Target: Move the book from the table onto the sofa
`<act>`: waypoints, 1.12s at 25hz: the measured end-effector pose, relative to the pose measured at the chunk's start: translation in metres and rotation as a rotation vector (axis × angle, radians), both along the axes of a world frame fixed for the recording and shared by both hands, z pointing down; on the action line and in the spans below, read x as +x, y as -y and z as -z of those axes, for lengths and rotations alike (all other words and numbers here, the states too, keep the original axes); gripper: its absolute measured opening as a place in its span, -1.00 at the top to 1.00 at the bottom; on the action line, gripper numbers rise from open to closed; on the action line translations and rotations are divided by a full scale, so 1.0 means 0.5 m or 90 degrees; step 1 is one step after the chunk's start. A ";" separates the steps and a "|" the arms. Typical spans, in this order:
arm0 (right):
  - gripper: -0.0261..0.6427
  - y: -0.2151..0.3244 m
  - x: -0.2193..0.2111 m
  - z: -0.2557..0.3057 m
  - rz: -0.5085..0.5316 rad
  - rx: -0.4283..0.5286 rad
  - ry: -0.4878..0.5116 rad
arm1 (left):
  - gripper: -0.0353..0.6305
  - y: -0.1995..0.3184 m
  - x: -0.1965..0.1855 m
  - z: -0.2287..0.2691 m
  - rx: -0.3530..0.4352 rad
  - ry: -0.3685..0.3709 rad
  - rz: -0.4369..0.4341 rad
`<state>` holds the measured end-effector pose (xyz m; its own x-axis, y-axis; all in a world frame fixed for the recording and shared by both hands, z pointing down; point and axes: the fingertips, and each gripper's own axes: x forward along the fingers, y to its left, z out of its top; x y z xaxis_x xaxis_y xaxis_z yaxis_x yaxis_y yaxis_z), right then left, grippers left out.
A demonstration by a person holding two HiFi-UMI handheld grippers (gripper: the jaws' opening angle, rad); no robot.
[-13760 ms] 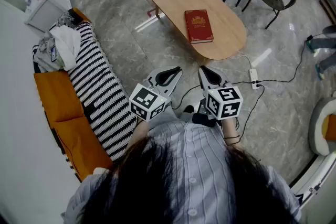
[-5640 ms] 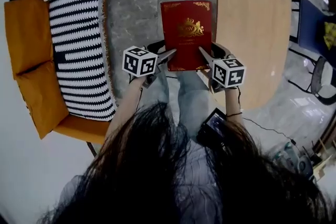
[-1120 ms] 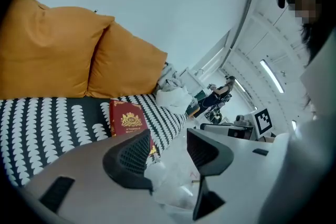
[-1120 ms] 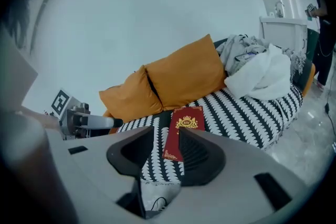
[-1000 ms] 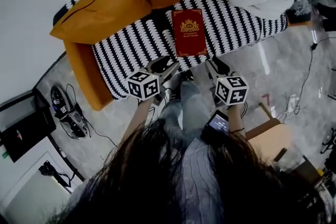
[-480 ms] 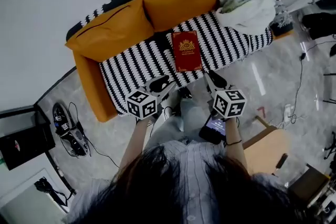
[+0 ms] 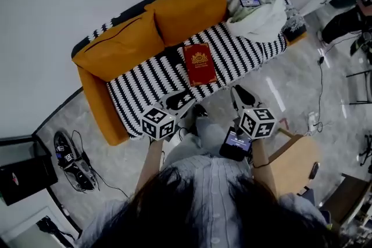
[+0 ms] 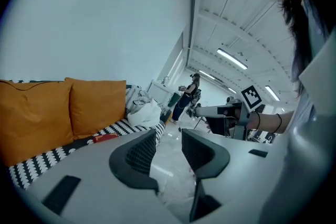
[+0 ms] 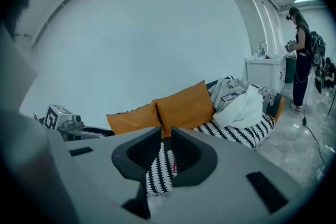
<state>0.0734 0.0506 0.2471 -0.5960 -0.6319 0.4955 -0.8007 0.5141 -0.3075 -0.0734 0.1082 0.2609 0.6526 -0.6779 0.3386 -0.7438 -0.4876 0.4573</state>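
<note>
Lying flat on the sofa [image 7: 145, 79] seat, the book [image 7: 199, 64] sits ahead of both grippers, well apart from them. Since a second ago both have drawn back. Left gripper [image 7: 180, 100]: jaws apart, empty. Right gripper [image 7: 239, 96]: jaws closing on nothing. Transfer judged complete.

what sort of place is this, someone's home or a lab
Probably a mock living room inside a lab or studio: a striped sofa with orange cushions, but cables trailing over the stone floor and industrial strip lights overhead.
</note>
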 end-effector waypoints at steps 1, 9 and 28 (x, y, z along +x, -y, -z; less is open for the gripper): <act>0.72 -0.010 0.005 0.008 -0.009 0.007 -0.005 | 0.40 -0.007 0.002 0.000 0.004 0.004 -0.005; 0.72 -0.098 0.073 0.028 -0.079 0.024 -0.012 | 0.41 -0.077 0.066 -0.010 -0.021 -0.011 -0.068; 0.74 -0.233 0.298 0.056 -0.185 0.042 0.010 | 0.41 -0.108 0.240 0.090 0.041 0.035 -0.148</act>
